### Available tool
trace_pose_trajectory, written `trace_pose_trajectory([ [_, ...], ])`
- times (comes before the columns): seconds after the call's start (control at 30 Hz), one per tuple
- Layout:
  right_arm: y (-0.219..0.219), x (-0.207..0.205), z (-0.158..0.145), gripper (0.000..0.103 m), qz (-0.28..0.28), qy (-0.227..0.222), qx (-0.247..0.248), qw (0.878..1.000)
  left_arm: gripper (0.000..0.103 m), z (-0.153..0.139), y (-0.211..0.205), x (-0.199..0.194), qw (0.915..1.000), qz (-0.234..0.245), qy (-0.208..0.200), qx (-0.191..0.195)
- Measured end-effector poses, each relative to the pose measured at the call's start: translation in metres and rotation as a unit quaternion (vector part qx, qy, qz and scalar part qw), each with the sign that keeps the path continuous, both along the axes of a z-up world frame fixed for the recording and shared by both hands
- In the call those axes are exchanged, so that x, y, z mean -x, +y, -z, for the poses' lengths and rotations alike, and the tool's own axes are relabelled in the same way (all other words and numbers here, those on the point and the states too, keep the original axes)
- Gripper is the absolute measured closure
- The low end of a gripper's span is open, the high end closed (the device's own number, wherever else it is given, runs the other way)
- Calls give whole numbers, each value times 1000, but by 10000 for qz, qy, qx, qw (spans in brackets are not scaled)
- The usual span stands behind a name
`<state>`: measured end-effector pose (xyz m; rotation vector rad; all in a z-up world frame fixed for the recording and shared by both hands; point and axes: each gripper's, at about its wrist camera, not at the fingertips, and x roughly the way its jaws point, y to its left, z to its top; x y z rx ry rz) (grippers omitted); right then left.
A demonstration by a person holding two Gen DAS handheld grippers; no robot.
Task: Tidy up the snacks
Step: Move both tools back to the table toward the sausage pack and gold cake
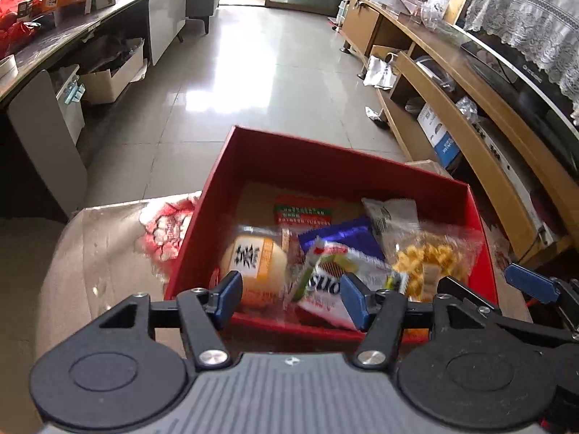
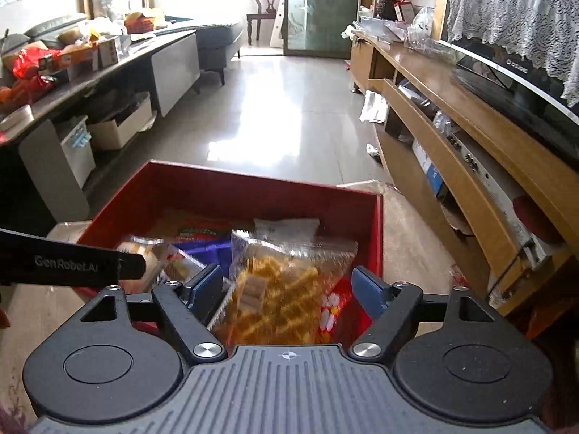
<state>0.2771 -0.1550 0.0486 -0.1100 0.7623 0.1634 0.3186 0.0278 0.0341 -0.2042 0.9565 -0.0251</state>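
A red box [image 1: 318, 159] sits on a low table and holds several snack packs: a round bun with an orange label [image 1: 253, 264], a white and green packet [image 1: 336, 275], a blue packet [image 1: 343, 233], a red and green packet [image 1: 302, 211] and a clear bag of yellow twisted snacks [image 1: 429, 256]. My left gripper [image 1: 291, 298] is open and empty above the box's near edge. My right gripper [image 2: 287, 289] is open over the box [image 2: 231, 184], its blue pads either side of the yellow snack bag [image 2: 278, 289], not closed on it. The right gripper also shows at the far right of the left wrist view [image 1: 528, 284].
The beige table [image 1: 94, 253] has a red and white wrapper [image 1: 168, 226] left of the box. A wooden TV cabinet [image 1: 481, 115] runs along the right. A dark counter with boxes [image 1: 72, 11] stands at the left. Tiled floor [image 1: 253, 72] lies beyond.
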Motion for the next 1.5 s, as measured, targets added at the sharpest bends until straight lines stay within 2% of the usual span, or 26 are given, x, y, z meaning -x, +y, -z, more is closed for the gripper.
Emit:
trace_pose_trajectory([
  [0.23, -10, 29, 5, 18, 127, 223, -72, 9996, 43, 12, 1, 34, 9995, 37, 285, 133],
  [0.4, -16, 45, 12, 17, 191, 459, -178, 9986, 39, 23, -3, 56, 9984, 275, 502, -16],
  [0.53, -20, 56, 22, 17, 193, 708, -283, 9969, 35, 35, -5, 69, 9962, 469, 737, 9],
  [0.8, -20, 69, 26, 17, 104, 898, -317, 9954, 33, 65, 4, 95, 9896, -78, 1281, 650],
  [1.07, -30, 71, 27, 16, 98, 956, -340, 9948, 32, 70, 5, 109, 9876, -652, 1207, 764],
  [1.17, -31, 71, 30, 16, 89, 1030, -303, 9942, 31, 70, 1, 107, 9889, -698, 1162, 613],
  [1.23, -32, 71, 32, 16, 81, 1072, -261, 9939, 23, 71, -4, 107, 9891, -755, 1119, 579],
  [1.27, -33, 72, 33, 16, 84, 1099, -247, 9936, 13, 73, -6, 106, 9890, -746, 1136, 586],
  [1.3, -34, 72, 35, 16, 91, 1128, -240, 9933, 12, 75, -9, 105, 9895, -718, 1128, 556],
  [1.43, -40, 72, 37, 16, 173, 1185, -260, 9925, 15, 74, -25, 105, 9941, -336, 1028, 106],
  [1.5, -43, 71, 36, 16, 195, 1188, -272, 9924, 27, 71, -26, 108, 9953, -208, 944, 58],
])
